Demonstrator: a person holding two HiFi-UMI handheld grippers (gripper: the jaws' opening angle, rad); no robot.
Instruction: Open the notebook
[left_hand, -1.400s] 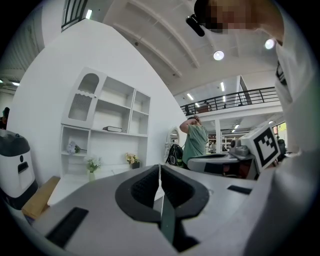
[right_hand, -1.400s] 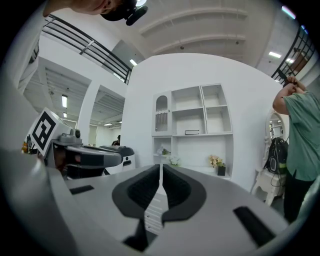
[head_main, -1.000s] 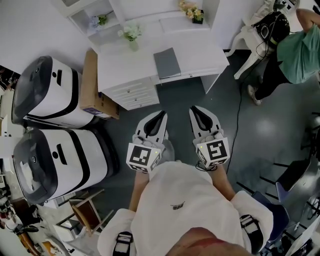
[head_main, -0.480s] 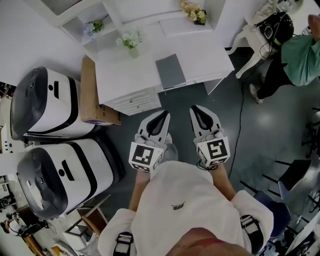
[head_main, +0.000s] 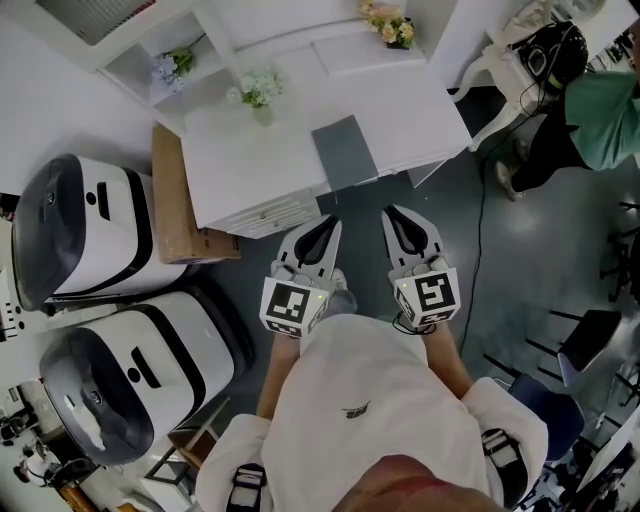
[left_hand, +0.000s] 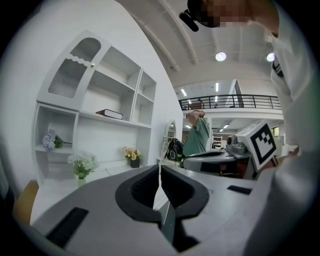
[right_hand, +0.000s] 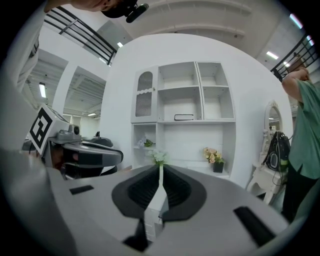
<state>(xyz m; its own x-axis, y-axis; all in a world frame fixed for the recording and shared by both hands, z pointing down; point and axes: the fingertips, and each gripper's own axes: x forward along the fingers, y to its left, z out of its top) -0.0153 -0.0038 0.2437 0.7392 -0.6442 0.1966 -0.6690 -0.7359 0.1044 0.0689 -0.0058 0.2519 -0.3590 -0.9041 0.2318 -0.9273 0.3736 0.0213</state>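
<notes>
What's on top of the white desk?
On the white desk: a closed flat grey notebook near the front edge and a small vase of white flowers toward the back left. Anything under the notebook is covered.

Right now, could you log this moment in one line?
flat grey notebook: closed, on white desk | left tongs: shut | right tongs: shut
</notes>
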